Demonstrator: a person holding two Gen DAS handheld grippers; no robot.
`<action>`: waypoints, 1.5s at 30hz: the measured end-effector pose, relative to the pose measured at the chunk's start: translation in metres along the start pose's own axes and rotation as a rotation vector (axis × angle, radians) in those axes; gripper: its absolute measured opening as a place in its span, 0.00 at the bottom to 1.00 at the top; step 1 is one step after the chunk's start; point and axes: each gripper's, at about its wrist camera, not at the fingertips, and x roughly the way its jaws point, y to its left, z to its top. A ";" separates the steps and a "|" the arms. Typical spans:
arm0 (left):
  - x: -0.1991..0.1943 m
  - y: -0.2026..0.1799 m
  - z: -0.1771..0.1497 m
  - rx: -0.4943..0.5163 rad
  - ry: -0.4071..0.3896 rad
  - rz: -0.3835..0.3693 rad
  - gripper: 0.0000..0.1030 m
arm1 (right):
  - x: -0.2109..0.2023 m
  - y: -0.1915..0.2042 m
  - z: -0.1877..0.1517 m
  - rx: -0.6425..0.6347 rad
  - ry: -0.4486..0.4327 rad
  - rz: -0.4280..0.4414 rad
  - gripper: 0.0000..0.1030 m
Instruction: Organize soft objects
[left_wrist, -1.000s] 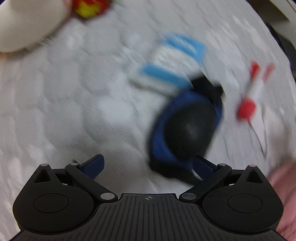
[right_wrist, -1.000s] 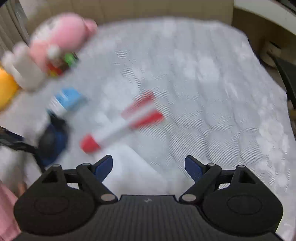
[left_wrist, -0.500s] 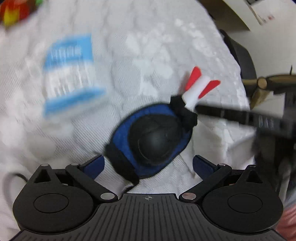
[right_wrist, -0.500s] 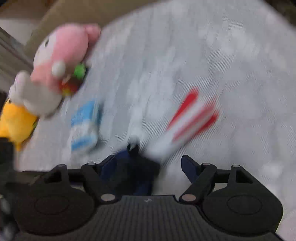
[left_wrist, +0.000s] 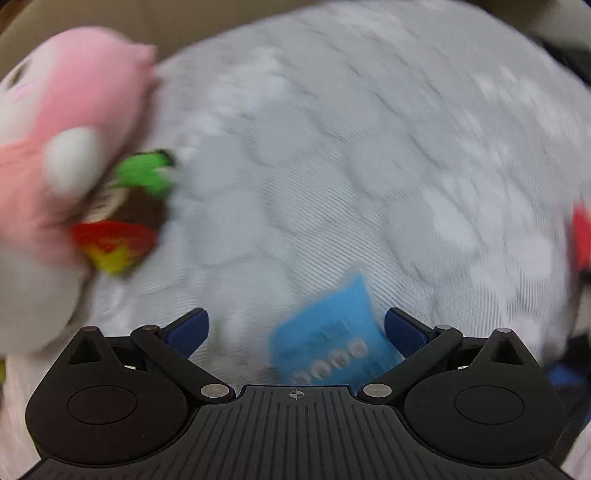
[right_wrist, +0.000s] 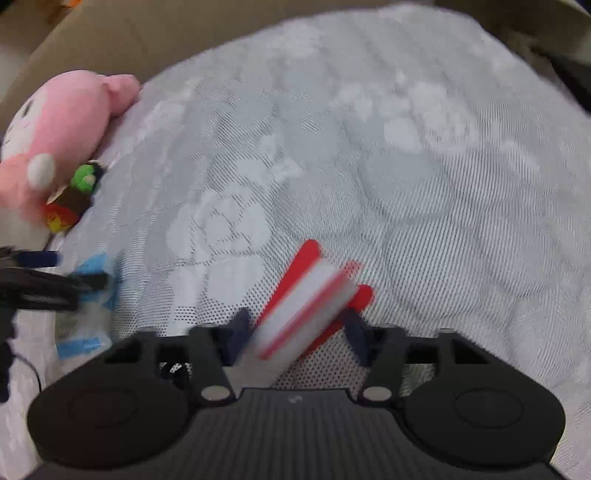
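— The right gripper (right_wrist: 295, 332)?
— Fingers spread around the red-and-white plush rocket (right_wrist: 306, 295), not clearly pinching it, on the quilted mattress (right_wrist: 406, 166).
— And the left gripper (left_wrist: 295, 332)?
— Wide open, holding nothing; the blue tissue pack (left_wrist: 332, 339) lies between its fingers. The pink plush toy (left_wrist: 66, 129) crowds the mattress's far left edge.

Pink-and-white plush (right_wrist: 59, 122) at upper left; red-and-white striped toy (right_wrist: 306, 299) at lower centre; light blue packet (left_wrist: 332, 336); pale grey floral-patterned cover (right_wrist: 406, 166)
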 end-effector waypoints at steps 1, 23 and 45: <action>0.002 -0.007 -0.003 0.040 0.004 -0.007 1.00 | -0.009 -0.003 -0.001 -0.005 -0.019 -0.004 0.50; -0.094 -0.082 -0.094 0.226 -0.068 -0.265 1.00 | -0.053 -0.021 -0.009 0.101 0.084 0.086 0.67; -0.114 -0.003 -0.091 -0.314 -0.116 -0.355 1.00 | -0.096 0.005 0.015 -0.100 0.039 0.172 0.38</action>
